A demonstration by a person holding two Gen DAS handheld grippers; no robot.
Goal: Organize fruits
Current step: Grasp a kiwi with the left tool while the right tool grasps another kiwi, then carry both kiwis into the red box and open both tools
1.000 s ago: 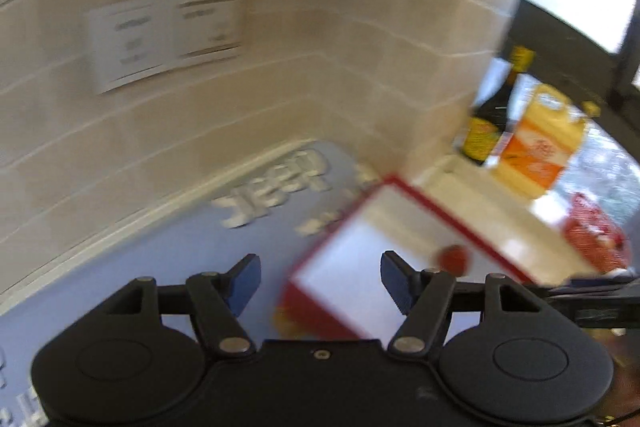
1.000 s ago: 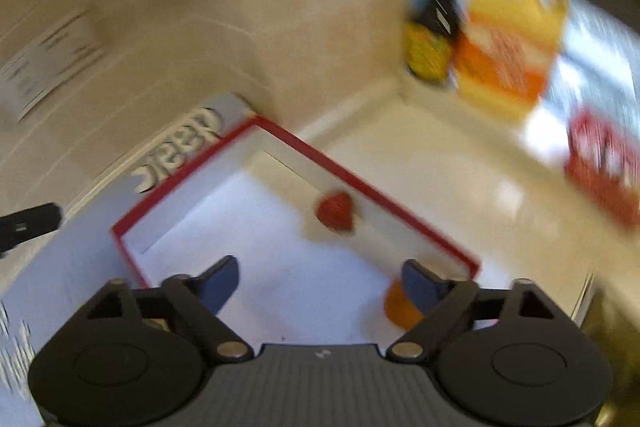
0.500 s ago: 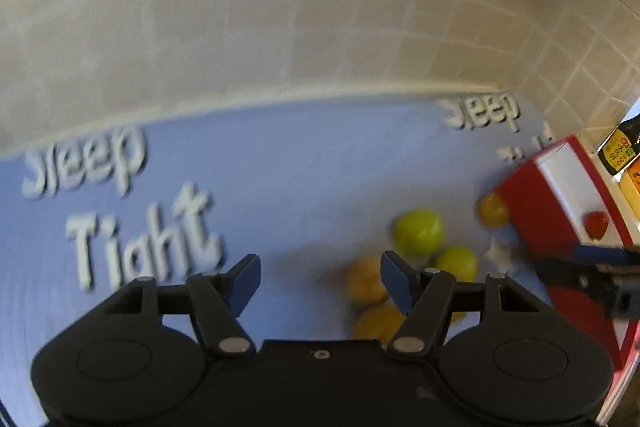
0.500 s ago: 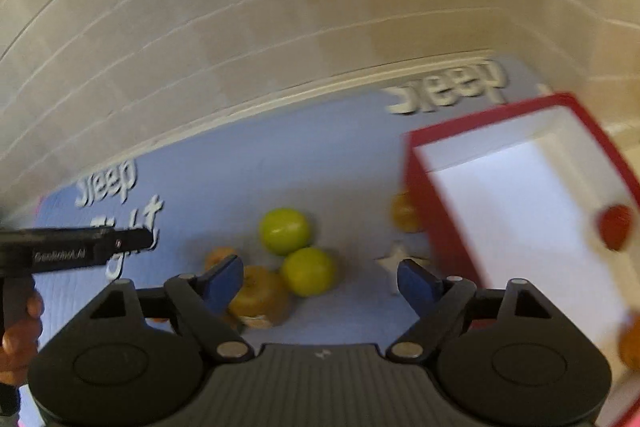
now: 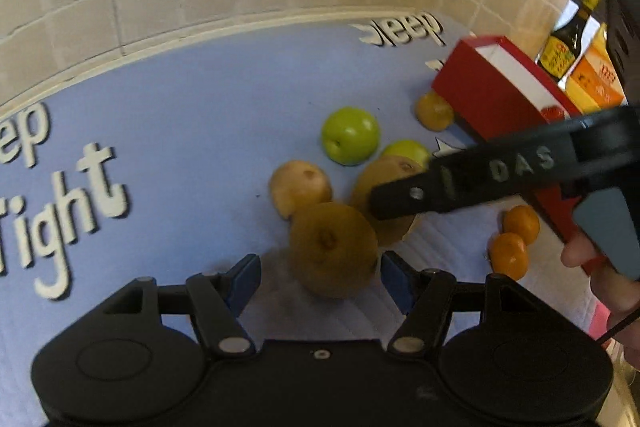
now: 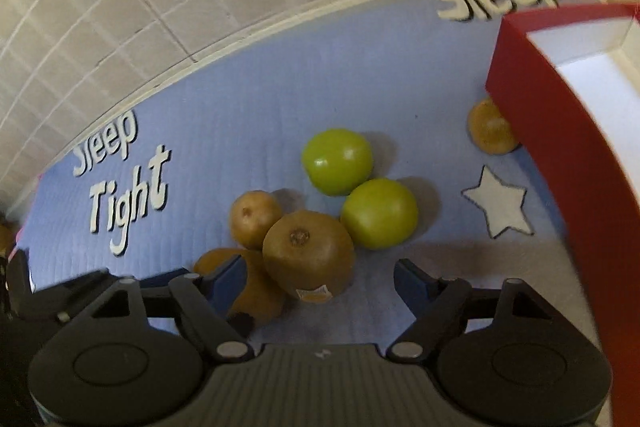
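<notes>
Left wrist view: the open left tool [image 5: 318,279] is seen straddling a fuzzy brown oval kiwi [image 5: 333,249], stem end facing up, on the blue quilted mat [image 5: 192,115].

Right wrist view: the right tool [image 6: 318,277], jaws just closing but untouching, frames a stickered kiwi [image 6: 309,254] beside smooth green apples [image 6: 378,213].

We see three brown kiwis [image 6: 308,251] clustered just ahead of our fingers, two green apples [image 6: 337,161] beyond them, small oranges [image 5: 514,239] beside the red box [image 6: 560,147] to the right.
</notes>
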